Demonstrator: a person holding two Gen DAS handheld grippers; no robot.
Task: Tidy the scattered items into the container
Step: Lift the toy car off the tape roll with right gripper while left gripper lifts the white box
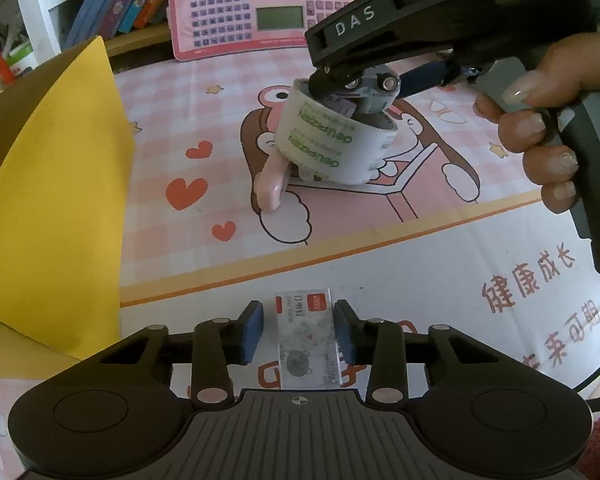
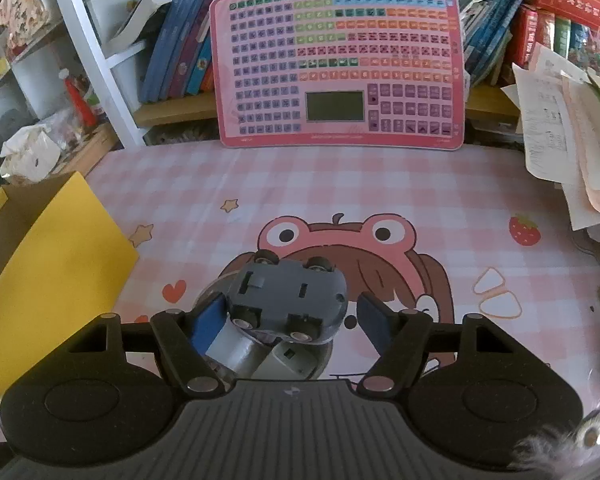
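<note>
The left gripper point(image 1: 299, 330) has its pads flanking a small staple box point(image 1: 305, 334) on the desk point(image 1: 440, 256), not clearly pinching yet; it should close squarely. The right gripper point(image 2: 290, 320), spread, has an upturned toy car point(image 2: 288, 300) between its fingers, over a tape roll point(image 1: 328, 144).

The counter point(image 2: 340, 184) carries a box point(image 1: 52, 208) at its left edge. The tape roll point(image 1: 332, 140) lies at mid-counter, right of the box, with an eraser point(image 1: 272, 188) touching its near-left side. The toy car point(image 2: 288, 300) sits upside down on the roll (wheels up). A staple box point(image 1: 304, 336) lies nearer than the roll. A keyboard toy point(image 2: 340, 64) stands behind, against the bookshelf point(image 2: 172, 56).
</note>
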